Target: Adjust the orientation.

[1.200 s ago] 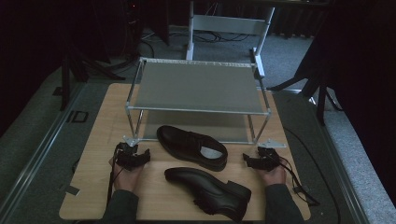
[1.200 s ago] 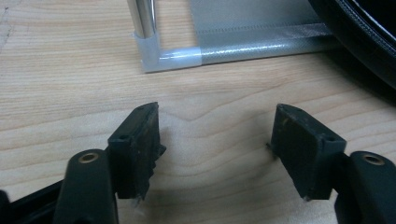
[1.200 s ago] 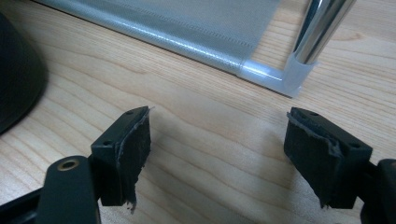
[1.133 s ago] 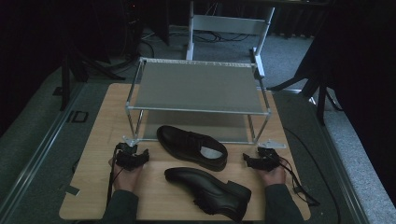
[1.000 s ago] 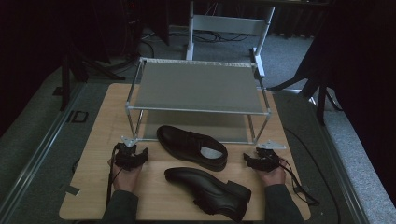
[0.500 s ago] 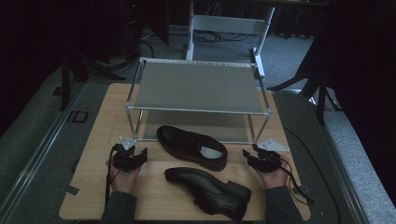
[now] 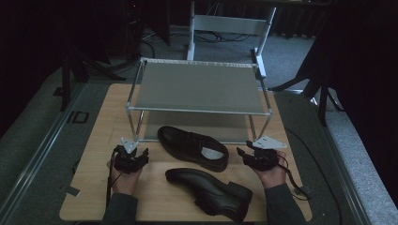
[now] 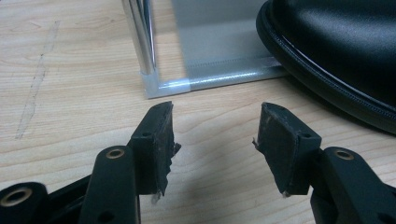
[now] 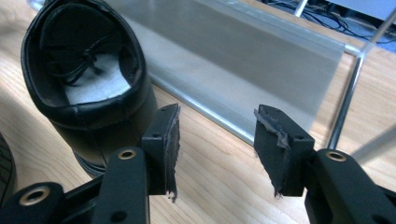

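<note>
Right gripper (image 7: pixel 248 154) seen raised and shifted toward far shoe (image 7: pixel 192 147) since earlier frame; jaws just narrowed, now part open, nothing between them. Left gripper (image 7: pixel 136 157) little changed, jaws part open, empty, just beside rack (image 7: pixel 199 110) corner post.

Far shoe on bench (image 7: pixel 94 136), toe at lower shelf edge; near shoe (image 7: pixel 209 191) in front.

Handling judged: leather smooth, slippery; sole stiff, upper yielding. Heel collar rim (image 9: pixel 135 88) best hold.

Rack shelves bare.

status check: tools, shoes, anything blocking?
Left tool and right tool open, empty. Far shoe lies in front of the rack, near shoe between the hands. Nothing between tools and shoes.
</note>
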The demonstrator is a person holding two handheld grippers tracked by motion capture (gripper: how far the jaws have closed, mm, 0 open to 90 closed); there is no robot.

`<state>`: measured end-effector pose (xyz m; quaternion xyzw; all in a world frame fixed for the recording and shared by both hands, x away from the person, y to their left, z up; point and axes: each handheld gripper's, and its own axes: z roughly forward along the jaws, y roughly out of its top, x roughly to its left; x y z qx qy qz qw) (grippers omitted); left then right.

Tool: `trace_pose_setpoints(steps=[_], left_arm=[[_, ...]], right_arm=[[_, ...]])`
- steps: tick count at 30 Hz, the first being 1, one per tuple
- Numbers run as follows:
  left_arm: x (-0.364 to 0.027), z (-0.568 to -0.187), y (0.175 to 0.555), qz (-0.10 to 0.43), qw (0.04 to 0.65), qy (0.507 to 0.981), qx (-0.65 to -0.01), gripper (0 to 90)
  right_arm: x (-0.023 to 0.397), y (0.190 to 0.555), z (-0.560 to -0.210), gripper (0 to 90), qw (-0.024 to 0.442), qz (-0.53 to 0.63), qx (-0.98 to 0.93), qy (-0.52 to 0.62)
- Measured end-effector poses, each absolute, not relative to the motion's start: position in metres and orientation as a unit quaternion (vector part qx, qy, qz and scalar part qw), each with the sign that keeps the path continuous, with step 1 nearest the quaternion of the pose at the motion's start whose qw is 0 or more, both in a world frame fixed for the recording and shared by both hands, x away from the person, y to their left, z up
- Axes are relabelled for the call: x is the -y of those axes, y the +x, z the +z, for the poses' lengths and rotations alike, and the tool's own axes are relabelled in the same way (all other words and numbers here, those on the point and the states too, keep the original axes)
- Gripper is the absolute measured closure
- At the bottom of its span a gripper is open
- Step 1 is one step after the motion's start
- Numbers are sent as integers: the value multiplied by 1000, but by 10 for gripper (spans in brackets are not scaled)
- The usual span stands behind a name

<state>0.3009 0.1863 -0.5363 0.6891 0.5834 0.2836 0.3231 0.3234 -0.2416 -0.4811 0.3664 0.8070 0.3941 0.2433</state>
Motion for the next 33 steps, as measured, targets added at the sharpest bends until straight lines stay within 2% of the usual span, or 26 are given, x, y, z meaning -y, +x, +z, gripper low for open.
trace_pose_setpoints(steps=[16,20,31,32,33], left_arm=[[-176,-539,301,274,320,707,-569,454],[-177,-538,301,276,322,705,-568,455],[-176,-539,301,273,321,707,-568,455],[-176,-539,301,272,321,707,-568,455],[-176,-539,302,272,320,708,-567,455]], right_arm=[[208,332,-458,501,246,399,-822,324],[199,335,-454,505,233,406,-824,319],[177,354,-478,537,179,366,-856,319],[176,355,-482,579,178,351,-863,317],[176,355,-482,579,178,351,-863,317]])
